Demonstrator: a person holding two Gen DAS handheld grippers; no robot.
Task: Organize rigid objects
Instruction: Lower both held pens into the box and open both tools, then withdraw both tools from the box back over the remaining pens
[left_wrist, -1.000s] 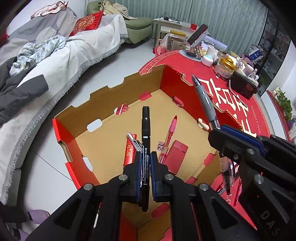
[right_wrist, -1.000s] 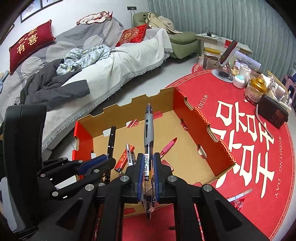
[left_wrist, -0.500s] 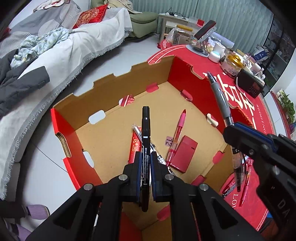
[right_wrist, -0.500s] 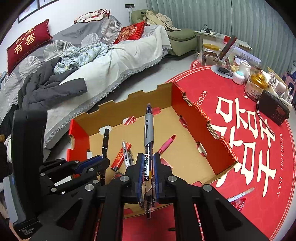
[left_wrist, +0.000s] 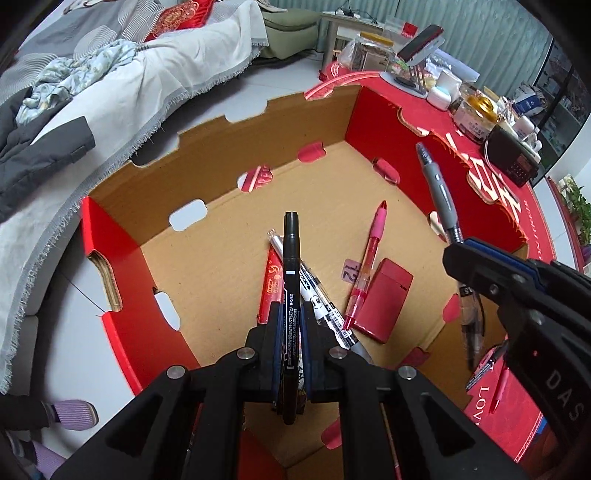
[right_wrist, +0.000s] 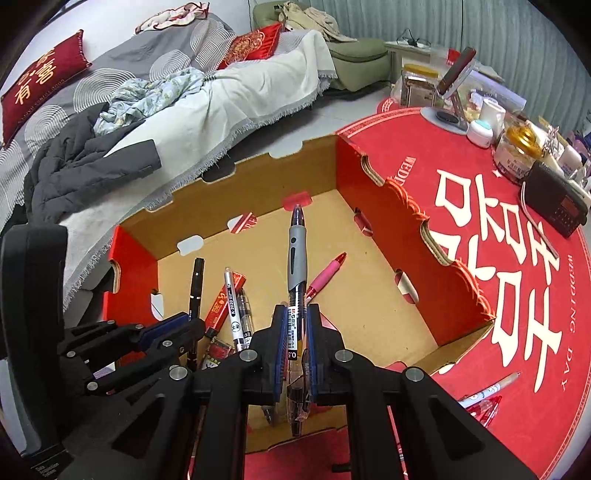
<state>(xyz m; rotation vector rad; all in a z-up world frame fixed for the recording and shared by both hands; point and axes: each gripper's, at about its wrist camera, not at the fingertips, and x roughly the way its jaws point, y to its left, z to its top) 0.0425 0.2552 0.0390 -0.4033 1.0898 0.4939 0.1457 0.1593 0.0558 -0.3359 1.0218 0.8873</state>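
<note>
My left gripper (left_wrist: 291, 321) is shut on a black marker pen (left_wrist: 291, 251), held above the open red cardboard box (left_wrist: 110, 236). My right gripper (right_wrist: 295, 325) is shut on a grey-grip ballpoint pen (right_wrist: 297, 254), held over the box's near side (right_wrist: 458, 347). On the box floor lie a pink pen (left_wrist: 371, 251), a white pen (left_wrist: 317, 295), a red flat packet (left_wrist: 271, 284) and a small red case (left_wrist: 384, 299). The right gripper (left_wrist: 476, 266) with its grey pen (left_wrist: 439, 192) shows in the left view. The left gripper (right_wrist: 184, 328) shows in the right view.
The box stands on a round red table mat (right_wrist: 517, 277). Loose pens (right_wrist: 487, 395) lie on the mat near the box's front. Jars, a black radio (right_wrist: 554, 206) and a phone stand (right_wrist: 454, 96) crowd the far side. A sofa with clothes (right_wrist: 110, 122) lies beyond.
Both grippers have dropped closer to the box and moved forward over it, each still holding its pen. The things in the box have not moved.
</note>
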